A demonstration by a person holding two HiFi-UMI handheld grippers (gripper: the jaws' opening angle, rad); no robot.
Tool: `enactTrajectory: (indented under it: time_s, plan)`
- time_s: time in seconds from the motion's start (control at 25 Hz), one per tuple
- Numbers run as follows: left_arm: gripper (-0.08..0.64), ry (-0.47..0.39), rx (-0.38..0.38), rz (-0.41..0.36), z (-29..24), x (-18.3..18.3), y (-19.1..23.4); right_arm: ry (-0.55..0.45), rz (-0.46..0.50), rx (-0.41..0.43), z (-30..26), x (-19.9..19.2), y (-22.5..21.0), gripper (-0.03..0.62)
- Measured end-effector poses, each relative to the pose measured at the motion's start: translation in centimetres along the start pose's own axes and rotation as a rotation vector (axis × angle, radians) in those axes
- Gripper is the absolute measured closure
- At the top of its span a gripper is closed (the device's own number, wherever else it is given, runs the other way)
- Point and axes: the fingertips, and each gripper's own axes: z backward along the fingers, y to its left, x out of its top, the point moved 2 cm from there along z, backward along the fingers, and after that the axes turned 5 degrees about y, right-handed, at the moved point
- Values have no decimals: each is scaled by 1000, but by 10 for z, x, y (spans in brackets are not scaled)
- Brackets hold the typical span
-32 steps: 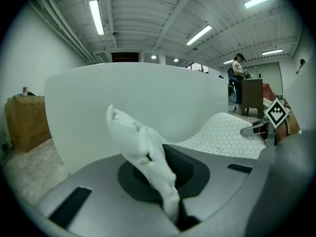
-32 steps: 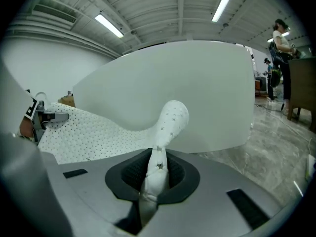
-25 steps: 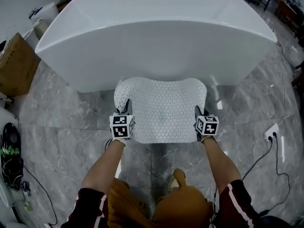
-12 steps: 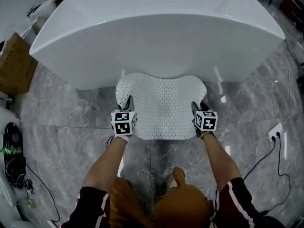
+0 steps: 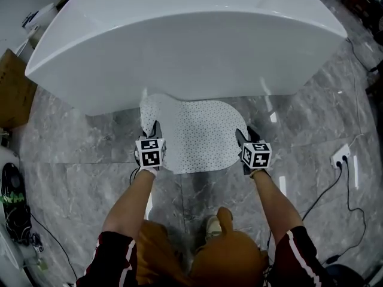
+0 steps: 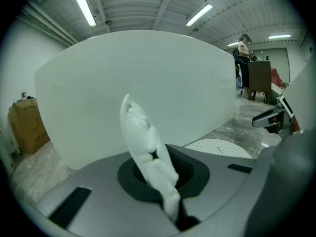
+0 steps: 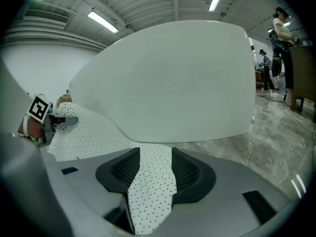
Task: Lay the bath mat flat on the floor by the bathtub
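Bath mat [image 5: 194,137] lies lengthwise along bathtub [image 5: 179,46]; left claw [image 5: 154,128] clenches it, right claw [image 5: 243,135] just opening around it.

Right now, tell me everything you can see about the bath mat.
The bath mat is white, thin and pliable-looking, speckled with small dark dots, with rounded corners. It lies mostly flat on the grey marble floor, its far edge at the foot of the white bathtub. The left gripper is shut on its left edge, bunching it upward. The right gripper has just been opening its jaws, and the mat's right edge lies loose between them.
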Motion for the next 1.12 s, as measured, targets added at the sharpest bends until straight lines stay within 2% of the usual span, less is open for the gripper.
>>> enactTrajectory:
  time_s: [0.32, 0.56, 0.72, 0.96, 1.12]
  plan:
    - [537, -14, 4, -3, 11, 1, 14, -4, 46, 24, 14, -7, 25, 380]
    - [509, 28, -24, 14, 14, -15, 14, -4, 130, 48, 24, -7, 47, 380]
    - [453, 50, 3, 9, 13, -30, 28, -2, 165, 47, 31, -9, 55, 380]
    - [476, 46, 73, 22, 22, -29, 58, -3, 161, 50, 38, -11, 63, 380]
    - [476, 27, 83, 31, 35, -29, 71, -15, 171, 52, 43, -4, 73, 380]
